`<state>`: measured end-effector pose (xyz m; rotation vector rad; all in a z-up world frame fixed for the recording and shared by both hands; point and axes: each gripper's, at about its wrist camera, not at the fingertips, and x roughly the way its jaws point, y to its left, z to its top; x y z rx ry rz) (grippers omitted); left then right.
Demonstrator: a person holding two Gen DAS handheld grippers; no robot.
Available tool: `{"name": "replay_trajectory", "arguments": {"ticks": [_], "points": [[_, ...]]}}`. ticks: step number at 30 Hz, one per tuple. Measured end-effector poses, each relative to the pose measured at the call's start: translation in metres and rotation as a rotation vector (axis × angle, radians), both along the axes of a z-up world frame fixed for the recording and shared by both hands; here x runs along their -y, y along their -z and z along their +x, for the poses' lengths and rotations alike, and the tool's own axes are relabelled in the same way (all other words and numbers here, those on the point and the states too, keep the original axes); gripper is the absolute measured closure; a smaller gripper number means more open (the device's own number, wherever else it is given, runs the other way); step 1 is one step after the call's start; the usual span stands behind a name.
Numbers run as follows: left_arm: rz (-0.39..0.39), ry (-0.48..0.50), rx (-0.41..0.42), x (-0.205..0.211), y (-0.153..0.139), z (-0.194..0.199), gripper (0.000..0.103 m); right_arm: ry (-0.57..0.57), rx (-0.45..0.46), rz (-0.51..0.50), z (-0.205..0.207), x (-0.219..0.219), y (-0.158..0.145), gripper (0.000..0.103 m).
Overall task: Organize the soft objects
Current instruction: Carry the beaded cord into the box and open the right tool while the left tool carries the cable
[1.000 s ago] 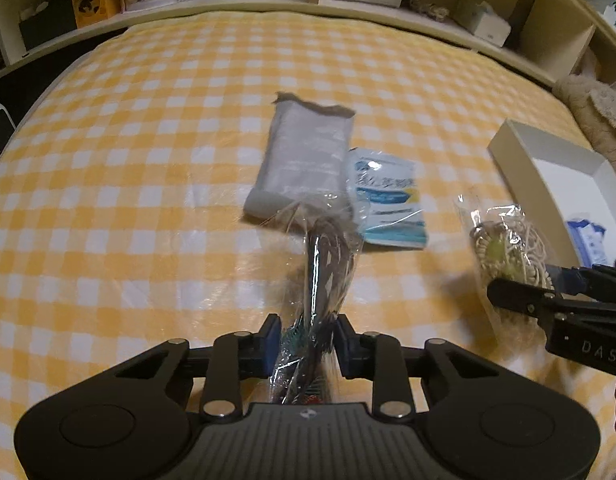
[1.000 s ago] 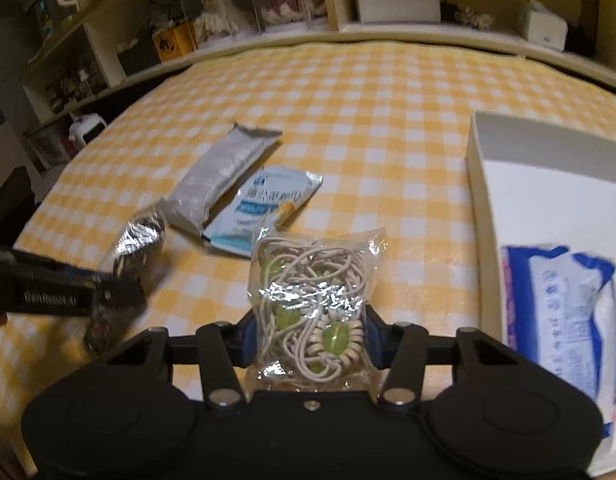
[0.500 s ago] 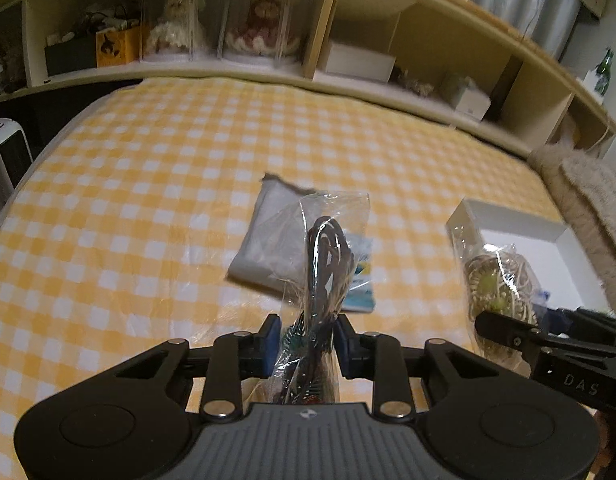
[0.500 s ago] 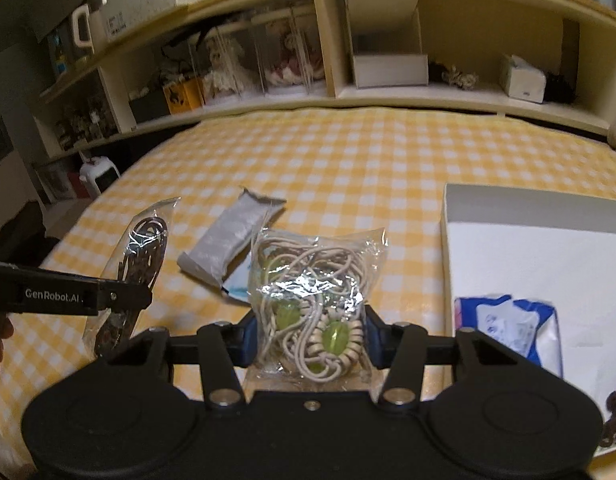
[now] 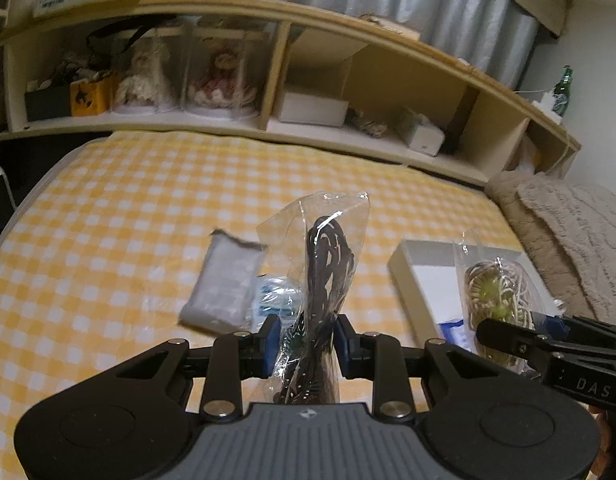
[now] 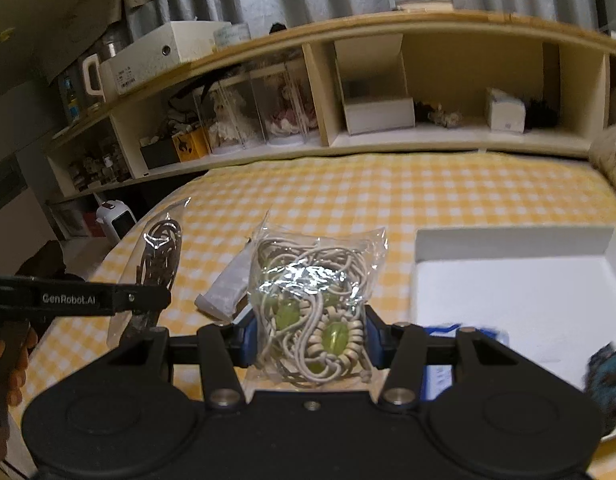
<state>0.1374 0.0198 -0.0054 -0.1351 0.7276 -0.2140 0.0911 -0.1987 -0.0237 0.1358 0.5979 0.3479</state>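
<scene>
My left gripper [image 5: 307, 346] is shut on a clear bag of dark cord [image 5: 326, 264] and holds it upright above the checked bed. That bag also shows in the right wrist view [image 6: 158, 256]. My right gripper [image 6: 306, 338] is shut on a clear bag of beige cord with green beads [image 6: 312, 304], lifted beside the white box [image 6: 508, 304]. That bag also shows in the left wrist view [image 5: 494, 300], over the box [image 5: 424, 276]. A grey packet [image 5: 224, 284] and a blue-and-white packet [image 5: 274, 300] lie on the bed.
The yellow checked bedspread [image 5: 128, 208] spans the view. A blue-and-white packet [image 6: 444, 364] and a dark blue thing [image 6: 606, 372] lie in the box. A wooden shelf [image 5: 308, 80] with boxes and dolls runs behind. A beige blanket [image 5: 568, 232] lies at right. A white heater [image 6: 118, 220] stands left.
Both grippers have risen and tilted up with their bags. The shelf and curtain now fill the upper view, and the bed items look smaller and lower.
</scene>
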Motion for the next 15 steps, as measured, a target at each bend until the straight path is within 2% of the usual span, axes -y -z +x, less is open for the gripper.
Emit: {"name": "replay_trajectory", "arguments": {"ticks": [7, 15], "points": [[-0.036, 0.066, 0.039, 0.039, -0.020, -0.008, 0.072, 0.029, 0.042, 0.015, -0.011, 0.036, -0.020, 0.051], [-0.070, 0.139, 0.047, 0.090, -0.027, -0.005, 0.072, 0.079, 0.011, 0.067, -0.014, 0.092, -0.015, 0.051]]}}
